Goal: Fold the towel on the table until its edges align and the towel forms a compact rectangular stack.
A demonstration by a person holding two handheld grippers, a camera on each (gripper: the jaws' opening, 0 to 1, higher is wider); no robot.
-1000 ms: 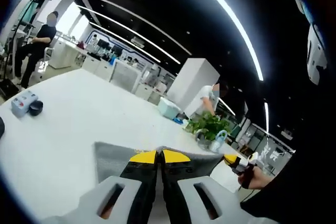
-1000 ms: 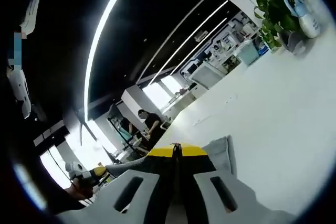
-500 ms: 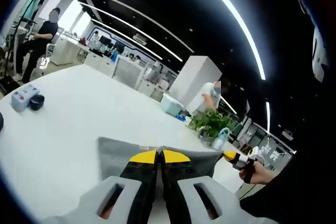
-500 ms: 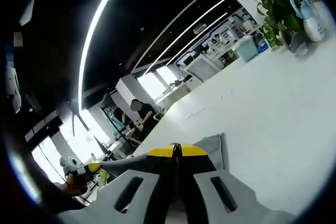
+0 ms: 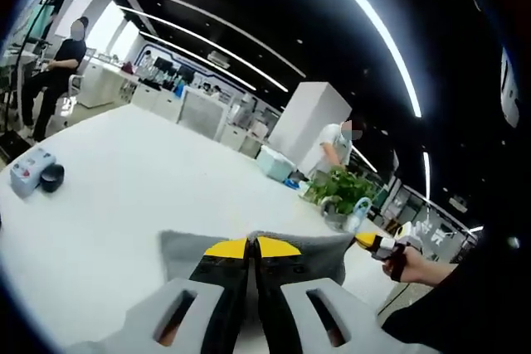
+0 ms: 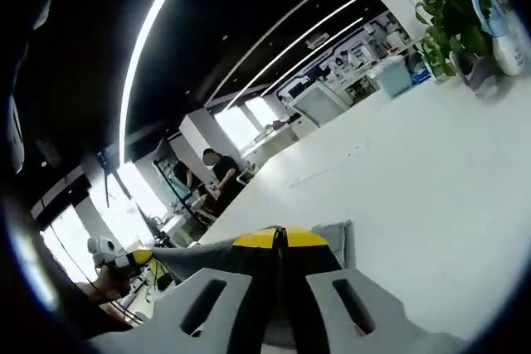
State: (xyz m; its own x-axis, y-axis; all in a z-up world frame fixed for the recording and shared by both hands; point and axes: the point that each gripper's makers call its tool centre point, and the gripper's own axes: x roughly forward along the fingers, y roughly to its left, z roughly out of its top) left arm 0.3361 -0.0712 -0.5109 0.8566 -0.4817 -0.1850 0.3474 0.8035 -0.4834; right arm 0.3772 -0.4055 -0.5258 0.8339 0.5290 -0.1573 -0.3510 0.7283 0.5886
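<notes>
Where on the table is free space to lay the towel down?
The white table is bare between the grey towel and the small grey box, and towards the potted plant. It is crowded around the plant and spray bottle.

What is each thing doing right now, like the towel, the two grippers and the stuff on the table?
towel: gray, lifted off the table, stretched between both grippers
left gripper: shut on the towel's edge
right gripper: shut on the towel's edge
table: white, mostly bare
plant: upright at the table's far side
spray bottle: standing upright beside the plant
small gray box: resting flat on the table
</notes>
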